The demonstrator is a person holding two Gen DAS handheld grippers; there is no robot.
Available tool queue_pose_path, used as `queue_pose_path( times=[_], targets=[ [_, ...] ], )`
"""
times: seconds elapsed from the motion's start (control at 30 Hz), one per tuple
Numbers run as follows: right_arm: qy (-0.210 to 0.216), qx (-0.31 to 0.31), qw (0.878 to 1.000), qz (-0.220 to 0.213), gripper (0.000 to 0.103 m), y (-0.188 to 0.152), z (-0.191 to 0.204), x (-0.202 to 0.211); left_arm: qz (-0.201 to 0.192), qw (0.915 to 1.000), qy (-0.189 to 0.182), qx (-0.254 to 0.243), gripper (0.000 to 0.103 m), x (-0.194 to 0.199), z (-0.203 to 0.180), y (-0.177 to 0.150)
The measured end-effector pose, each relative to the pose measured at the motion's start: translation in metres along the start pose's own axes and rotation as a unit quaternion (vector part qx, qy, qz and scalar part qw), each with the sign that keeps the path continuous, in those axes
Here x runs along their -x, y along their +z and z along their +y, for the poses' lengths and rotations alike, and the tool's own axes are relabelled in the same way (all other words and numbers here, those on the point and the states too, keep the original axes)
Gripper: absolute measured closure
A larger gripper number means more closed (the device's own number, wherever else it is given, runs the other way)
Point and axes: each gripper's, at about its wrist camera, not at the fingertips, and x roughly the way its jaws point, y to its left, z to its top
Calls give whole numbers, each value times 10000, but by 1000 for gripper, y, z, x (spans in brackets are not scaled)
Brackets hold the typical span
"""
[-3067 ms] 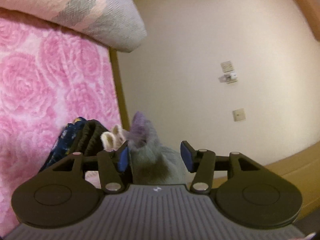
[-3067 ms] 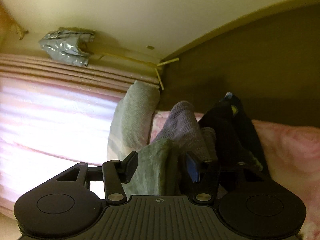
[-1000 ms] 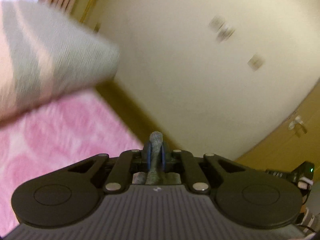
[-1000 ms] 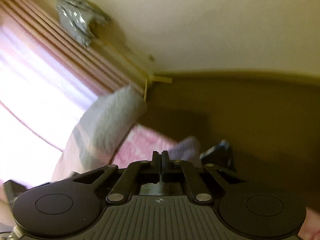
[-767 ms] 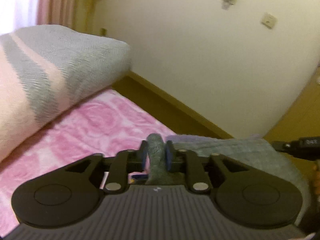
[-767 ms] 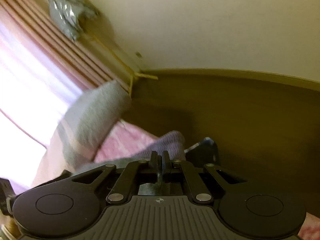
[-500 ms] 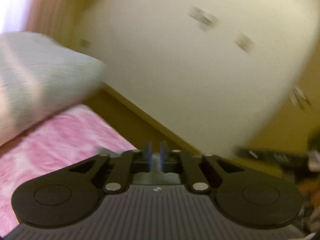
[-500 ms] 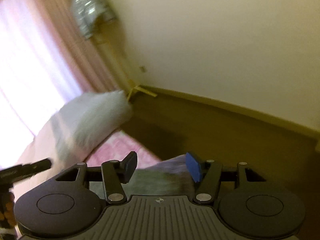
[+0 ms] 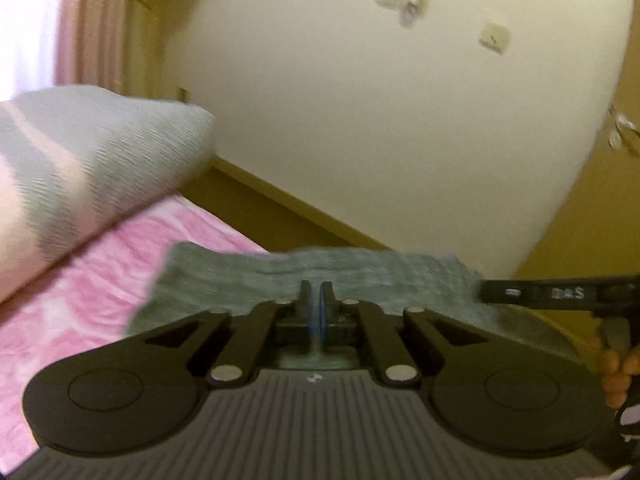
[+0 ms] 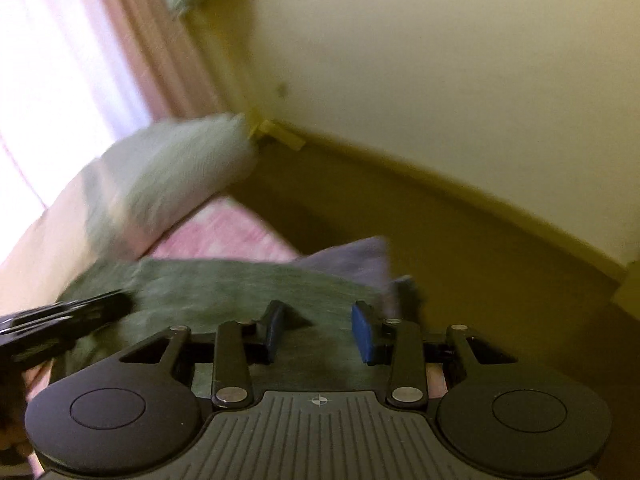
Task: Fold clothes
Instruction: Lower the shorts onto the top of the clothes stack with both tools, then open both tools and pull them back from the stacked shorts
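Right gripper has let go since a second ago, jaws now spread wide over the grey-green garment. Left gripper is pinched nearly closed on that garment's near edge. It's spread flat and wide across the pink bedspread, blurred.

A grey-green knitted garment lies spread flat across the pink rose-patterned bedspread, its far edge running roughly straight and near the bed's far edge. A lavender knitted piece pokes up just beyond it.
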Motion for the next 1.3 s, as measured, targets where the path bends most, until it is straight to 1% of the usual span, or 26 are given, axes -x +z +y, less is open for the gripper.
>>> queue_pose_path(
  times=[0.03, 0.07, 0.13, 0.23, 0.27, 0.37, 0.4, 0.43, 0.5, 0.57, 0.63, 0.73, 0.87, 0.93, 0.97, 1.0, 1.03, 1.07, 1.1, 1.27, 1.3],
  targets=[
    [-76, -11, 9999, -139, 67, -1, -1, 14, -82, 9999, 85, 91, 97, 11, 4, 1],
    [-151, -22, 9995, -278, 67, -2, -2, 27, -145, 9998, 89, 133, 98, 23, 4, 0],
    [3, 28, 9993, -377, 67, -13, -1, 52, -177, 9998, 10, 117, 98, 48, 1, -6],
    [286, 218, 9984, -440, 67, -31, 11, 85, 38, 9999, -104, -21, 99, 67, -16, -26],
    [362, 375, 9978, -407, 67, -41, 18, 94, 110, 9998, -142, -68, 99, 73, -21, -33],
    [259, 856, 9956, -264, 67, -72, 38, 98, 455, 9989, 11, -93, 99, 72, -32, -56],
    [196, 934, 9953, -174, 67, -79, 39, 94, 581, 9983, 65, -58, 99, 67, -32, -63],
    [133, 1011, 9948, -85, 67, -87, 40, 89, 604, 9981, 112, -45, 99, 65, -31, -68],
    [91, 995, 9950, -74, 68, -88, 40, 85, 647, 9977, 205, -18, 99, 60, -29, -77],
    [50, 980, 9952, -63, 70, -89, 41, 81, 600, 9980, 221, 4, 98, 59, -28, -76],
    [8, 965, 9953, -52, 71, -90, 41, 77, 615, 9978, 235, -78, 98, 62, -29, -75],
    [-54, 941, 9955, -35, 71, -92, 41, 70, 689, 9974, 224, 13, 98, 65, -23, -69],
    [-140, 841, 9963, -114, 71, -99, 43, 55, 685, 9973, 270, 14, 98, 58, -20, -74],
    [-190, 842, 9963, 27, 71, -93, 45, 52, 798, 9961, 385, 40, 98, 63, -24, -65],
    [-236, 720, 9971, 120, 71, -86, 45, 56, 833, 9954, 477, 37, 98, 68, -27, -61],
    [-207, 572, 9981, 89, 70, -82, 46, 65, 879, 9945, 567, 11, 97, 75, -31, -58],
    [-177, 424, 9989, 58, 70, -78, 47, 75, 926, 9935, 656, -14, 93, 83, -35, -54],
    [-148, 277, 9995, 28, 70, -74, 48, 84, 972, 9925, 745, -40, 85, 90, -39, -51],
    [-139, 207, 9997, 59, 70, -76, 50, 92, 1011, 9921, 749, 11, 82, 101, -42, -50],
    [-31, 10, 9995, 322, 70, -98, 67, 134, 1152, 9901, 789, 136, 79, 151, -51, -50],
    [-35, -14, 9994, 348, 70, -102, 72, 143, 1165, 9898, 804, 131, 77, 162, -52, -51]
  ],
)
